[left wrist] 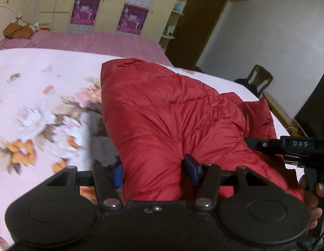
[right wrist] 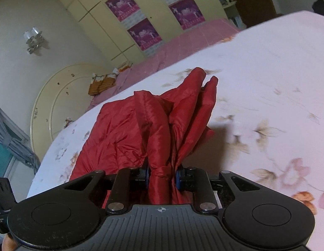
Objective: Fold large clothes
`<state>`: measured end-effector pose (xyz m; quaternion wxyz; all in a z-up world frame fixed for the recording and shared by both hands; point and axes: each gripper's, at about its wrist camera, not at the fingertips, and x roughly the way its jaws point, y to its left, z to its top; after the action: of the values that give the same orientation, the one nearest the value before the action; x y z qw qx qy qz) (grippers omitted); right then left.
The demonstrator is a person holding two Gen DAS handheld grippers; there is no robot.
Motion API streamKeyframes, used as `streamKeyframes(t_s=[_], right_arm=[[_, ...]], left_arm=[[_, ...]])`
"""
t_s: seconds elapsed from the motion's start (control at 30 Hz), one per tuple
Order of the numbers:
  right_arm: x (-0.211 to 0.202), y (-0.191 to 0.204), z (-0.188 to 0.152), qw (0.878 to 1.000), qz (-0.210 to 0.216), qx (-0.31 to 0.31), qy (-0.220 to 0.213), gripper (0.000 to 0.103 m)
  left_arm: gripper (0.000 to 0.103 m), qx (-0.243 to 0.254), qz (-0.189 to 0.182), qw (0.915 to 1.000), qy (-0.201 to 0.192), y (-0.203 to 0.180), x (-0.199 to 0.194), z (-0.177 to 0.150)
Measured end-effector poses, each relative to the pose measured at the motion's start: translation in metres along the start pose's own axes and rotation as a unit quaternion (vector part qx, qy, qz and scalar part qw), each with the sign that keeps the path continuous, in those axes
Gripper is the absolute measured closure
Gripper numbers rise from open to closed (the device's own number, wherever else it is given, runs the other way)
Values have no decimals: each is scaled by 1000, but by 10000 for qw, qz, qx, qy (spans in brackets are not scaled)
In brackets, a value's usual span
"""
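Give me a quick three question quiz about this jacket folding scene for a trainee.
1. True or false: the right gripper is shut on the red jacket.
2. What lies under the jacket? A) bare floor B) flowered bedsheet C) wooden table
3. In the left wrist view, what fills the gap between the jaws of the left gripper?

Key:
1. True, a bunched fold is pinched.
2. B, the flowered bedsheet.
3. A thick puffy part of the jacket.
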<state>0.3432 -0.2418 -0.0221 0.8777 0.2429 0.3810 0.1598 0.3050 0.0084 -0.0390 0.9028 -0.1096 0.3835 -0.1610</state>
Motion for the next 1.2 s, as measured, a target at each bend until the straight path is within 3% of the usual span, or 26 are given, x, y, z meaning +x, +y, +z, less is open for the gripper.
streamKeyframes(t_s=[0.33,0.63,0.83,1.03,1.07,1.1,1.13,1.17,1.2], right_arm=[[79,91,-2,9987,260,-369,227,82],[176,168,-36,9959,474,-482,597,82],[232,171,-68,9941,203,-273,1027,82],[240,157,-74,9946,182,-58,1018,82],[240,156,-73,9945,188,-47,1033,79],[238,157,-70,9943,203,-9,1048,76],[230,156,-67,9947,131,20,1019,62],[218,157,-61,9964,-19,14,851,51],[205,153,-56,9983,-98,6,571,51]], left_arm=[[49,-246,303,9989,-260,99,-42,22],[49,-640,654,9956,-204,206,-66,21],[46,-856,629,9942,138,256,-49,6],[44,-993,448,9940,100,268,-45,2],[39,-1030,436,9937,115,275,-45,3],[27,-1059,450,9933,134,279,-50,0],[20,-1060,532,9928,141,282,-55,0],[15,-1033,668,9924,58,285,-63,1],[18,-1033,688,9922,-73,291,-72,1]])
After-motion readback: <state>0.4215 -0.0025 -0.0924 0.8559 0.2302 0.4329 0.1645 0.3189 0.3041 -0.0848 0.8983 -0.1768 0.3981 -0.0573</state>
